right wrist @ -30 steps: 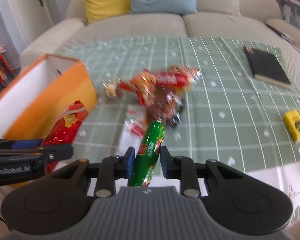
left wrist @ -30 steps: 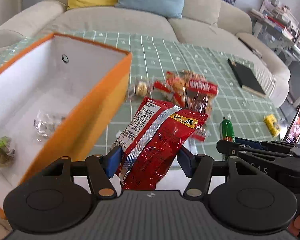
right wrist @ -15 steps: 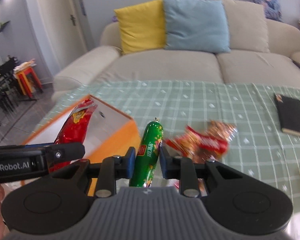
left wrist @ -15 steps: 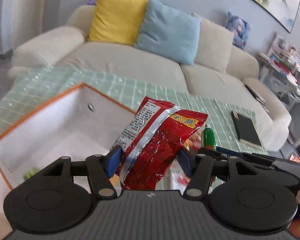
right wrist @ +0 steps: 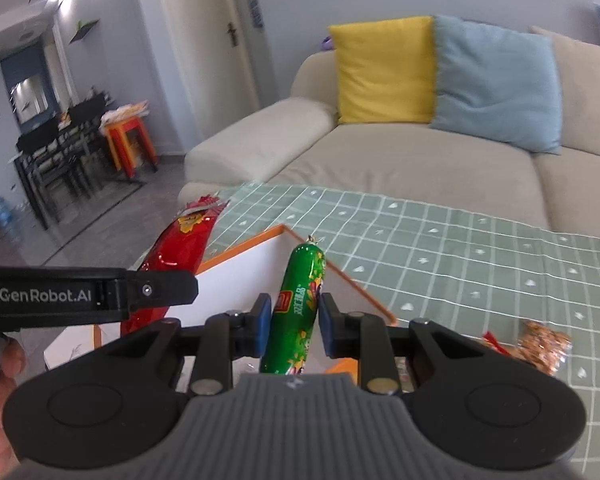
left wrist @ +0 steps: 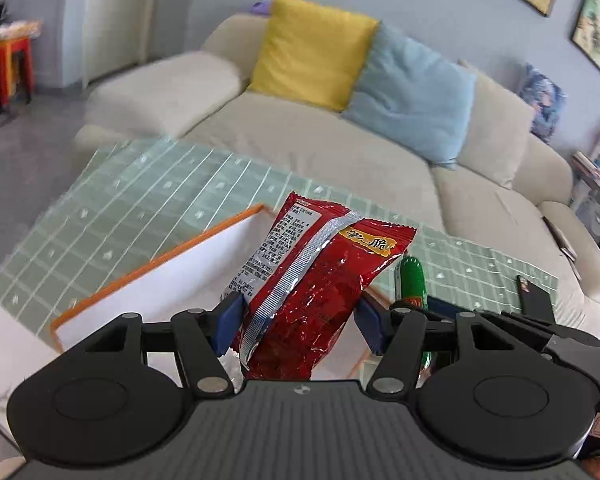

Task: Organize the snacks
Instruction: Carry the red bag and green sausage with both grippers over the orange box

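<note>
Snacks in transit: left gripper (left wrist: pixel 298 326) fingers pinch a red snack bag (left wrist: pixel 316 280), right gripper (right wrist: pixel 291 324) fingers pinch a green sausage (right wrist: pixel 298 308), both above the orange box (right wrist: pixel 340 276). Neither is deposited; loose snacks (right wrist: pixel 540 344) remain on the tabletop (right wrist: pixel 480 264).

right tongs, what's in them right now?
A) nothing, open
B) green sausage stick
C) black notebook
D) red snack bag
B: in the right wrist view the right tongs are shut on the green sausage stick, blue pads pressed to both its sides, over the orange-rimmed box. The red snack bag is in the left tongs.
</note>
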`<state>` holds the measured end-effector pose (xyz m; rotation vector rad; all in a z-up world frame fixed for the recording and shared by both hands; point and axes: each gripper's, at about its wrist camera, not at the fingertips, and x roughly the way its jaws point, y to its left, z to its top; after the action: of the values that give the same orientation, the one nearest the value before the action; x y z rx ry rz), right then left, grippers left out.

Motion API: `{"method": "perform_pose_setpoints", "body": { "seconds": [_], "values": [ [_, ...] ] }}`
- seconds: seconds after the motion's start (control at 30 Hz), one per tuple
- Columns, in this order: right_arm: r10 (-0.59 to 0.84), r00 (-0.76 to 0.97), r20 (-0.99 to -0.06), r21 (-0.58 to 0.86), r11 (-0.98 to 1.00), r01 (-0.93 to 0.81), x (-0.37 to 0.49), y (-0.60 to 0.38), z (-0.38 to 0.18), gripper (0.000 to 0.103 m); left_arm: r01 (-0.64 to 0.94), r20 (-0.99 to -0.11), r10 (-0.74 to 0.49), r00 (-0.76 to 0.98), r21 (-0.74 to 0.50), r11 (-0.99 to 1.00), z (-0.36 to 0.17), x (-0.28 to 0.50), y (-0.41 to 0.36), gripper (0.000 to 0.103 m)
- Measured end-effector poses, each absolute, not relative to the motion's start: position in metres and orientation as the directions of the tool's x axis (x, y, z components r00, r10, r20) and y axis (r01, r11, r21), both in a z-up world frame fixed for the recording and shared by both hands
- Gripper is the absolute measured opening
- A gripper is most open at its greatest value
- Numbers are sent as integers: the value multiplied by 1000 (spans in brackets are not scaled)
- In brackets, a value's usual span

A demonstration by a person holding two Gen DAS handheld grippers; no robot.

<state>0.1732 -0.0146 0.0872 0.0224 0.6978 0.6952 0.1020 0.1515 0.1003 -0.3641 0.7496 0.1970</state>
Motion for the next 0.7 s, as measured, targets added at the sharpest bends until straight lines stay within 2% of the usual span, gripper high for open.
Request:
{"method": "perform_pose_setpoints", "body": {
  "seconds": [0.3, 0.7],
  "values": [
    [582, 473, -662, 190, 740, -645, 206, 37, 55, 22, -400, -801, 27, 598, -269, 876, 49, 116, 189, 70],
    [478, 413, -775, 65, 711, -700, 226, 73, 7, 22, -463, -879, 64, 472, -186, 867, -5, 137, 203, 70]
  ]
}}
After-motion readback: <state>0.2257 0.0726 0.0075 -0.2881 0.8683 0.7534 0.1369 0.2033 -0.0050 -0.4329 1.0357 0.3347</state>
